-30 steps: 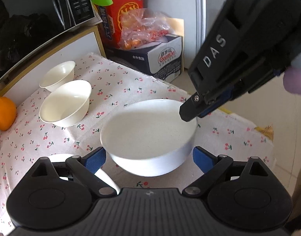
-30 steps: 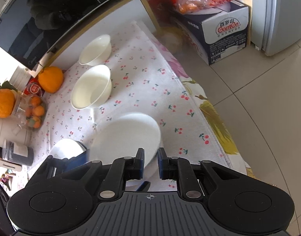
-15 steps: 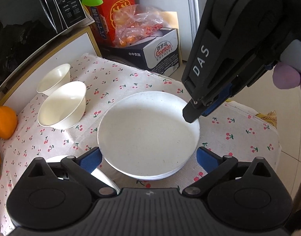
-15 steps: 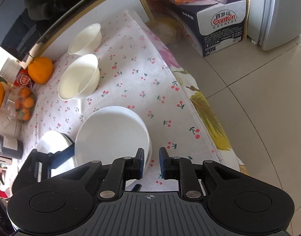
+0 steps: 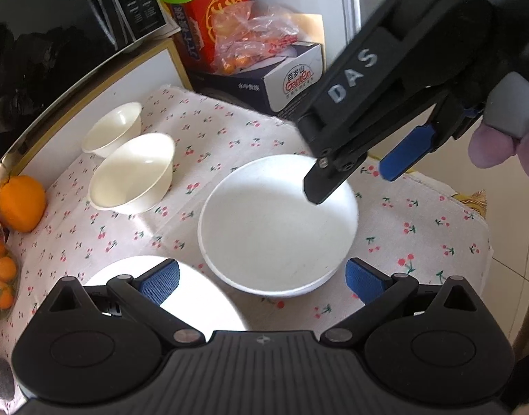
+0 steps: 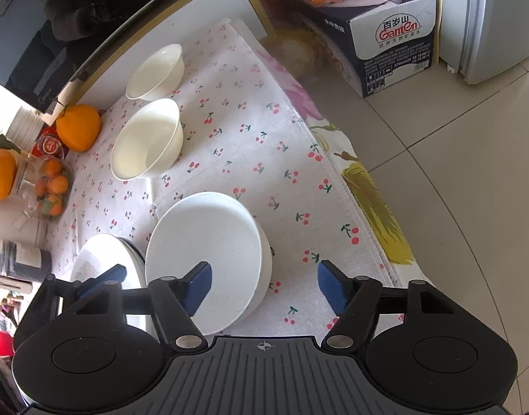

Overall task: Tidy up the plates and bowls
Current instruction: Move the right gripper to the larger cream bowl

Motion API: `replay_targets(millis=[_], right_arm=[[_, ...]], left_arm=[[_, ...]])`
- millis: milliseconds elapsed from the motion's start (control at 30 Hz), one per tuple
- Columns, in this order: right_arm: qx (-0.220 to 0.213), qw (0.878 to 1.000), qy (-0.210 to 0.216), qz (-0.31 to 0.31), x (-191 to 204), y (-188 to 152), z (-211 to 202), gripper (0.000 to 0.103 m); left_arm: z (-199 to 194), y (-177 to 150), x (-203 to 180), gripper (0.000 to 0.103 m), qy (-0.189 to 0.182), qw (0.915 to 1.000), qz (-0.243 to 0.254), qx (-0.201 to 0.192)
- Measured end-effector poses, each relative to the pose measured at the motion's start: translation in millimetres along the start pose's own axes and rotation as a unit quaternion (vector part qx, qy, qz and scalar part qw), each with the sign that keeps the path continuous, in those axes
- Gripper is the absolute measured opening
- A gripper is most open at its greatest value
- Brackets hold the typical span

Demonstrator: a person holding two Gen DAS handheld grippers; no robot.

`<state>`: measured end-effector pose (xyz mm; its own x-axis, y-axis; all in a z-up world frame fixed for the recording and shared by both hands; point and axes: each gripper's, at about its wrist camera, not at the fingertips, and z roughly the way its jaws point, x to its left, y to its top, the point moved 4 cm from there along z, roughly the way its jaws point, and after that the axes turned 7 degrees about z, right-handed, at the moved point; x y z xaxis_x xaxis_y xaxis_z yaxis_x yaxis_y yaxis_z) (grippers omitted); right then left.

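Observation:
A large white bowl (image 5: 278,224) (image 6: 209,242) sits on the cherry-print tablecloth (image 5: 229,138). My left gripper (image 5: 261,280) is wide open just in front of the bowl, one pad on either side of its near wall without touching it. My right gripper (image 6: 264,287) (image 5: 357,176) straddles the bowl's right rim, one finger inside and one outside; its jaws are opening and the pads are off the rim. A white plate (image 5: 202,297) (image 6: 102,259) lies to the left of the bowl. Two cream bowls, a medium one (image 5: 133,173) and a small one (image 5: 112,133), stand further back.
Oranges (image 6: 79,126) and a tub of small fruit (image 6: 52,183) sit along the table's left side. A microwave (image 5: 57,34) stands behind the cream bowls. The cloth's right edge (image 6: 361,214) drops to tiled floor, where a Ganten box (image 6: 395,38) stands.
The large bowl was tilted in the air with the right gripper shut on its rim; now it rests on the cloth and the right jaws have spread. The left gripper stayed open.

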<state>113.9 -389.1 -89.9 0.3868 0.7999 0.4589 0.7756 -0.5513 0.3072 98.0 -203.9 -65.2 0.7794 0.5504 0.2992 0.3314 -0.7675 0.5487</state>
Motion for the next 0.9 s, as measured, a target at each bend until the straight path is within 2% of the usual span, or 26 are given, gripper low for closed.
replay_targets(millis=[200, 300, 500, 633, 733, 900], right_arm=[[-0.008, 1.0, 0.01, 0.004, 4, 3, -4, 0.076], [-0.01, 1.0, 0.013, 0.008, 7, 4, -4, 0.077], [-0.026, 0.999, 0.018, 0.011, 19, 9, -8, 0.081], [-0.051, 0.998, 0.02, 0.018, 30, 18, -10, 0.086], [-0.07, 0.997, 0.027, 0.032, 39, 28, -10, 0.086], [-0.088, 0.994, 0.035, 0.05, 56, 44, 1, 0.087]], left_arm=[[-13, -5, 23, 0.103, -0.023, 0.9983, -0.053, -0.011], [-19, -7, 36, 0.103, -0.021, 0.9964, -0.078, -0.024], [-21, -7, 60, 0.103, 0.005, 0.9949, -0.096, -0.032], [-18, -8, 80, 0.103, 0.028, 0.9947, -0.095, -0.029], [-14, -9, 100, 0.103, 0.042, 0.9928, -0.108, -0.029], [-3, -14, 130, 0.103, 0.045, 0.9897, -0.132, -0.031]])
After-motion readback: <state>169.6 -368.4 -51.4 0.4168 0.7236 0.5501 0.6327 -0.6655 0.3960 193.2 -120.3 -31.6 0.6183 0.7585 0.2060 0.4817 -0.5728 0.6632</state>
